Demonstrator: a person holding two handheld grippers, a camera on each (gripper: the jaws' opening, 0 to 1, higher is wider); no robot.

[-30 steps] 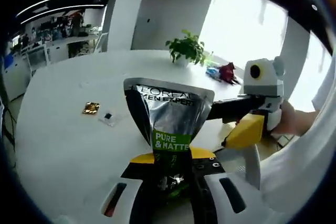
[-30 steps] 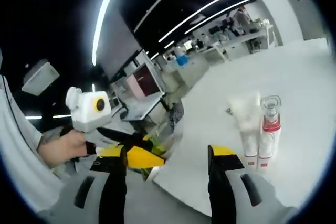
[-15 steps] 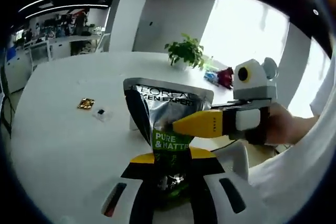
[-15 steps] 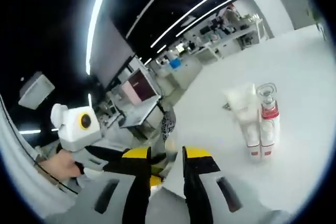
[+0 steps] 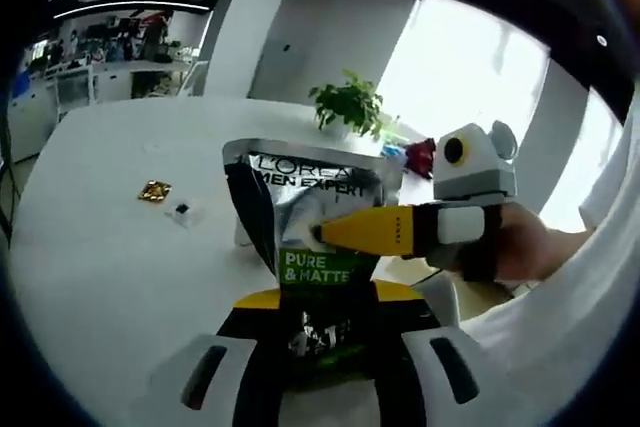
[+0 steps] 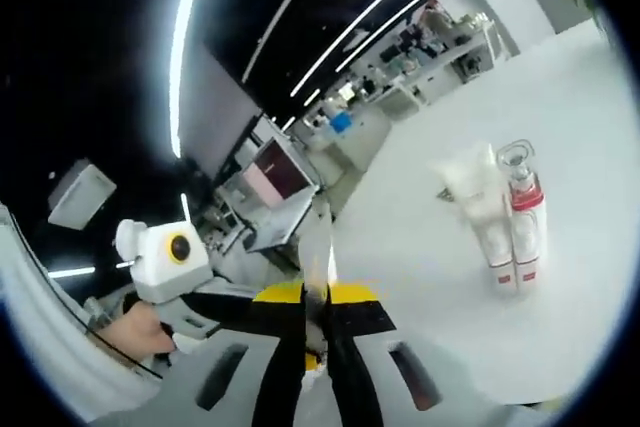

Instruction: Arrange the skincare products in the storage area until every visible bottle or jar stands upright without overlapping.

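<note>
A silver and black tube [image 5: 316, 197] marked "PURE & MATTE" stands up between the jaws of my left gripper [image 5: 315, 299], which is shut on its lower end. My right gripper [image 5: 326, 235] reaches in from the right, its yellow jaws pinching the tube's middle. In the right gripper view my right gripper [image 6: 318, 299] is shut on the tube [image 6: 322, 247], seen edge-on. Beyond it, on the white table [image 6: 420, 277], a white tube [image 6: 478, 209] and a clear-capped bottle with a red band [image 6: 523, 215] stand upright side by side.
On the table [image 5: 90, 247] lie a small gold piece [image 5: 153, 189] and a small clear piece [image 5: 183, 211]. A potted plant [image 5: 349, 107] and a red item [image 5: 420, 157] sit farther back. A hand [image 5: 525, 252] holds the right gripper. The table's near edge runs beside both grippers.
The right gripper was open and off to the right. It swung in to the tube and its jaws shut on it. The left gripper kept its hold.
</note>
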